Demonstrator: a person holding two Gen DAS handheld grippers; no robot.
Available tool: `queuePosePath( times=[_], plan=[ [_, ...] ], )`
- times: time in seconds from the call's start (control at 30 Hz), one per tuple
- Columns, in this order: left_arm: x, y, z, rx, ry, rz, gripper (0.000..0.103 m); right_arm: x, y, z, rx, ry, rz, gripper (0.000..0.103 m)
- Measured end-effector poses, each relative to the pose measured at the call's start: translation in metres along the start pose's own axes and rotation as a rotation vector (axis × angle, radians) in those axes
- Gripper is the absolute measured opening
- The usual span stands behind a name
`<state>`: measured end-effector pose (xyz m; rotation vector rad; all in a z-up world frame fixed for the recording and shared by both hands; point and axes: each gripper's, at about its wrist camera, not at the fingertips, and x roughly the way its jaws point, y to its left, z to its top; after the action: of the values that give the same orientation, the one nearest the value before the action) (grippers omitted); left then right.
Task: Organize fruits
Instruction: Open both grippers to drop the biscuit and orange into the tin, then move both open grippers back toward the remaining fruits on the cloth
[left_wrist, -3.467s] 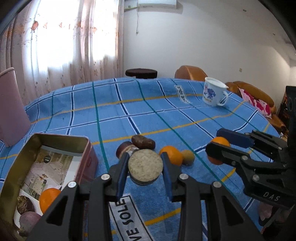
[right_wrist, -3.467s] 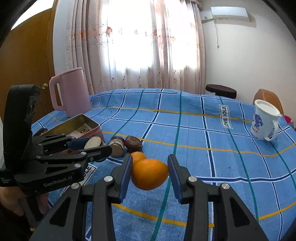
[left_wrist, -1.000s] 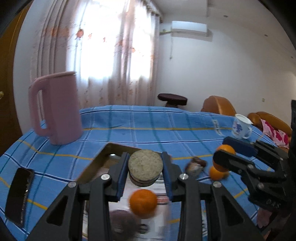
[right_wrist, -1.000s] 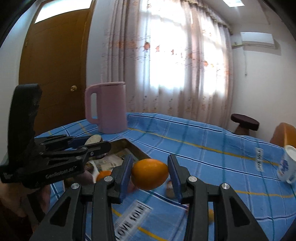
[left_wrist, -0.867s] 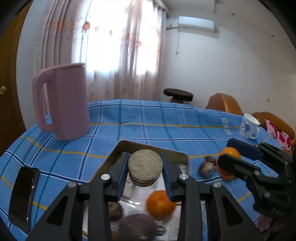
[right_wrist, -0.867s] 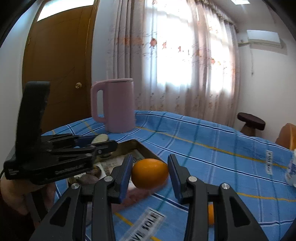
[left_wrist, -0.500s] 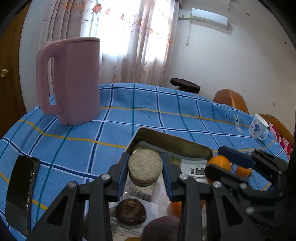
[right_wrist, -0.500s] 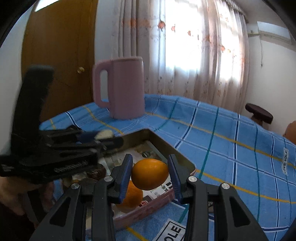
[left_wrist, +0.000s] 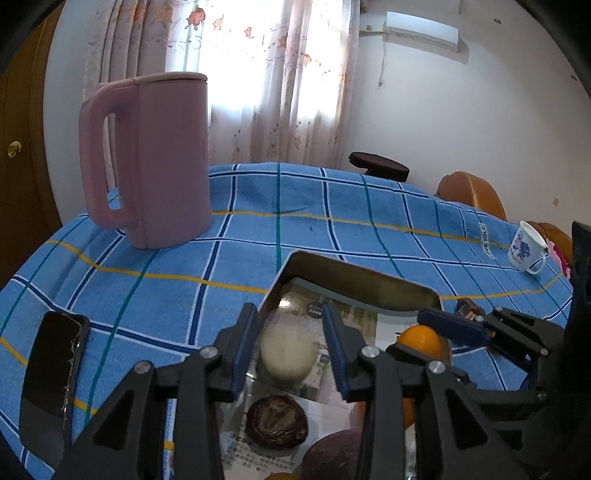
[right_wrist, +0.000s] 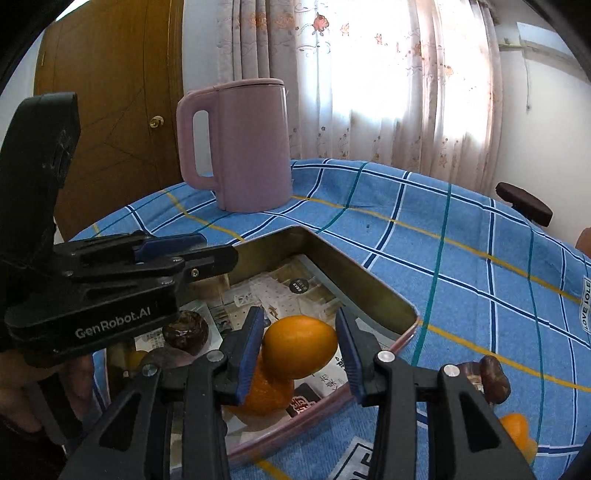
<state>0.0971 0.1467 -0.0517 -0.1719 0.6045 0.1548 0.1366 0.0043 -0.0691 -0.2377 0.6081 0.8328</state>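
Observation:
An open metal tin (left_wrist: 354, 269) lined with printed paper lies on the blue checked cloth. My left gripper (left_wrist: 290, 350) hovers over it with its jaws opening. A pale round fruit (left_wrist: 288, 354) shows blurred between the fingers, clear of both pads. My right gripper (right_wrist: 300, 352) is over the tin's (right_wrist: 332, 254) near corner, its jaws also opening. An orange (right_wrist: 299, 347) sits between them with thin gaps at each pad. In the tin lie a dark brown fruit (left_wrist: 277, 417), a purple fruit (left_wrist: 332, 454) and another orange (right_wrist: 266, 395).
A pink jug (left_wrist: 159, 158) stands behind the tin. A black phone (left_wrist: 51, 373) lies at the left table edge, and a white mug (left_wrist: 524, 251) stands far right. Outside the tin lie a brown fruit (right_wrist: 491, 376) and an orange piece (right_wrist: 517, 432).
Both grippers came forward and down over the tin. Their jaws have widened: the pale fruit has slipped lower from the left pads, and the orange has come loose in the right ones.

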Motion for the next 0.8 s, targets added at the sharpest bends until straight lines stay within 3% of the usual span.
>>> queuePosePath(
  times=[0.07,0.13,0.2,0.3,0.6,0.8],
  plan=[
    [-0.004,-0.002,0.0,-0.001,-0.016,0.004,0.06,-0.004,0.0,-0.002,-0.002,-0.007,0.005,0.059],
    [-0.011,-0.004,0.001,-0.005,-0.044,0.01,0.07,-0.01,-0.001,-0.003,0.002,-0.019,0.003,0.059],
    [-0.018,-0.009,0.001,-0.003,-0.064,-0.006,0.07,-0.023,-0.004,-0.007,-0.005,-0.032,0.003,0.059],
    [-0.03,-0.02,-0.002,0.005,-0.093,-0.032,0.076,-0.049,-0.017,-0.019,-0.039,-0.051,-0.073,0.06],
    [-0.045,-0.086,-0.01,0.1,-0.119,-0.131,0.087,-0.115,-0.115,-0.067,0.103,-0.022,-0.256,0.06],
    [-0.036,-0.126,-0.015,0.167,-0.087,-0.165,0.089,-0.121,-0.141,-0.076,0.144,0.026,-0.256,0.059]
  ],
)
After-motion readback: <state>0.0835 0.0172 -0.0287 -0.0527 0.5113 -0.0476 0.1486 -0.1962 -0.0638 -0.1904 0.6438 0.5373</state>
